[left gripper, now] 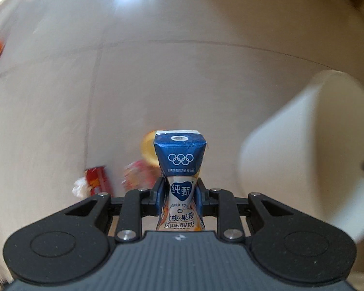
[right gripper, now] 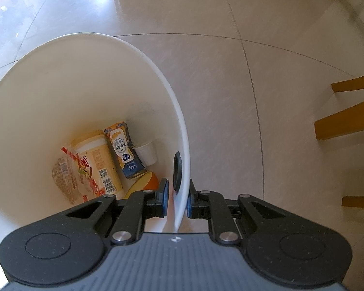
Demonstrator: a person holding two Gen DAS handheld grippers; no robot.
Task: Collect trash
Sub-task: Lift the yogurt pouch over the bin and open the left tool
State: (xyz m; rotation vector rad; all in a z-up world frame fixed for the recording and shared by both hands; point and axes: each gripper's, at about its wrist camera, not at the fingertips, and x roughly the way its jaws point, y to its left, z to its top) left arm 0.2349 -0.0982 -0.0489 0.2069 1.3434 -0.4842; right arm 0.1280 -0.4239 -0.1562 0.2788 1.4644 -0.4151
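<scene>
**Yogurt carton held beside a white bin of collected trash**

While the left tool (left gripper: pixel 179 195) is squeezing a blue-and-white paper yogurt carton (left gripper: pixel 180 167) at its pinched waist, the carton is standing upright between the two blue pads, above a pale tiled floor (left gripper: pixel 157 77). Behind the carton, lying blurred on the floor, are a red snack packet (left gripper: pixel 98 178), a crumpled white wrapper (left gripper: pixel 79 188), a pink-and-red wrapper (left gripper: pixel 136 174) and a round yellow object (left gripper: pixel 148 149) partly hidden by the carton. A tall white plastic bin (left gripper: pixel 303 140) is showing at the right edge of the left wrist view, blurred.

The right tool (right gripper: pixel 177 200) is gripping the thin wall of that white bin (right gripper: pixel 85 84), with one pad inside and one outside, just below a dark oval handle hole (right gripper: pixel 177 171). Lying at the bottom of the bin are a second yogurt carton (right gripper: pixel 125 149), a pale yellow plastic tub (right gripper: pixel 97 157), a clear printed wrapper (right gripper: pixel 68 181), a small white cup (right gripper: pixel 146 154) and an orange-and-yellow piece (right gripper: pixel 146 181). Tan wooden furniture legs (right gripper: pixel 347 121) are standing on the floor to the right.
</scene>
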